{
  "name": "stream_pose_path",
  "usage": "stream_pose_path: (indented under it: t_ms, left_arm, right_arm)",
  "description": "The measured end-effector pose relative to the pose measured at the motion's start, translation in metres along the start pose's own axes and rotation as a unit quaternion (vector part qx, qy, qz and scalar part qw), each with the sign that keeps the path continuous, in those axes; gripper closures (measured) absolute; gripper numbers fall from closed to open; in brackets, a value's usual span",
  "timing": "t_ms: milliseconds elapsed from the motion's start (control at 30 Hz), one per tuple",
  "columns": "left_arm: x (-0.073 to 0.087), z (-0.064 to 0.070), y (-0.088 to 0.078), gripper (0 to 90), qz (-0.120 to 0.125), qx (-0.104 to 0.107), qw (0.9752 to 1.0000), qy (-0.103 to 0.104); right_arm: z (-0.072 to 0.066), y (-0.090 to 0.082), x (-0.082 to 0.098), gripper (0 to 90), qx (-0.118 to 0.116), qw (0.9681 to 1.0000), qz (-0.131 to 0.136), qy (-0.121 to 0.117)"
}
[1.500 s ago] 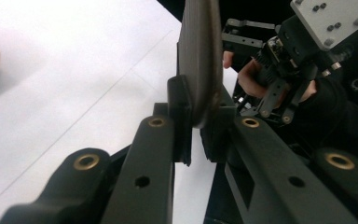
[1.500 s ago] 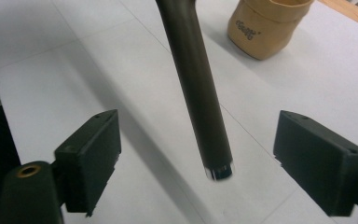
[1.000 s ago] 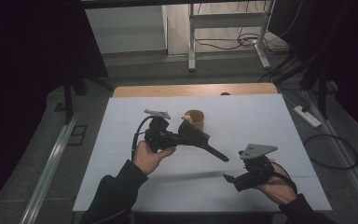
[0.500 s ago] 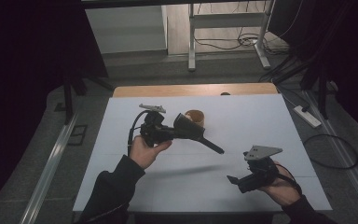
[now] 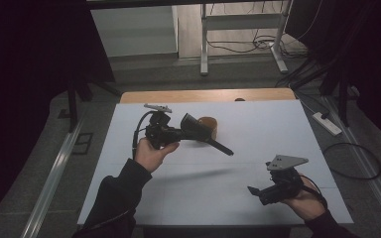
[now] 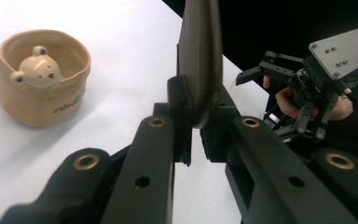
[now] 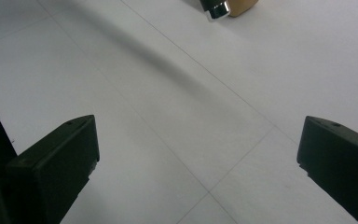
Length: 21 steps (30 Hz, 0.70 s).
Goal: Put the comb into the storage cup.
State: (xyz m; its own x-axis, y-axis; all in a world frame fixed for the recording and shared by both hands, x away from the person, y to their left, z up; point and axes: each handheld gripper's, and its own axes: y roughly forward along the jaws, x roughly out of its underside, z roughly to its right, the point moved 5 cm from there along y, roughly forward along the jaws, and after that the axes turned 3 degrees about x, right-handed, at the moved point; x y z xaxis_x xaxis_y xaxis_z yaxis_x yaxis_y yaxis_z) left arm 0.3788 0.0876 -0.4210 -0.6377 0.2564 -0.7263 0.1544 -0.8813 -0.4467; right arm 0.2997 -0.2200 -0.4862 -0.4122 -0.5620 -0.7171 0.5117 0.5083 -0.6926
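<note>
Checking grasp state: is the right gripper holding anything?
No: in the right gripper view the right gripper has its jaws wide apart over the bare white table.

White table (image 5: 278,129) — power strip (image 5: 327,124), cables (image 5: 248,47) beyond

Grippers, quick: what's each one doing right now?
Left gripper: closed on a black spatula-like tool, held above the table.
Right gripper: open, holding nothing.
</note>
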Motion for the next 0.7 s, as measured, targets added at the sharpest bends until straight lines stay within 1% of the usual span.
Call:
stream_pose_path:
  t_ms: [267,700]
  left_arm:
    - [-0.006,-0.004,-0.006,82.5,0.006,-0.006,1.0000,-0.003]
    - [-0.019,-0.009,-0.015,82.6,0.015,-0.019,0.9997,-0.001]
  right_arm:
    - [0.002,-0.006,0.005,0.0,0.000,1.0000,-0.001,0.008]
    - [0.009,-0.015,0.015,0.0,0.009,0.9997,-0.006,0.020]
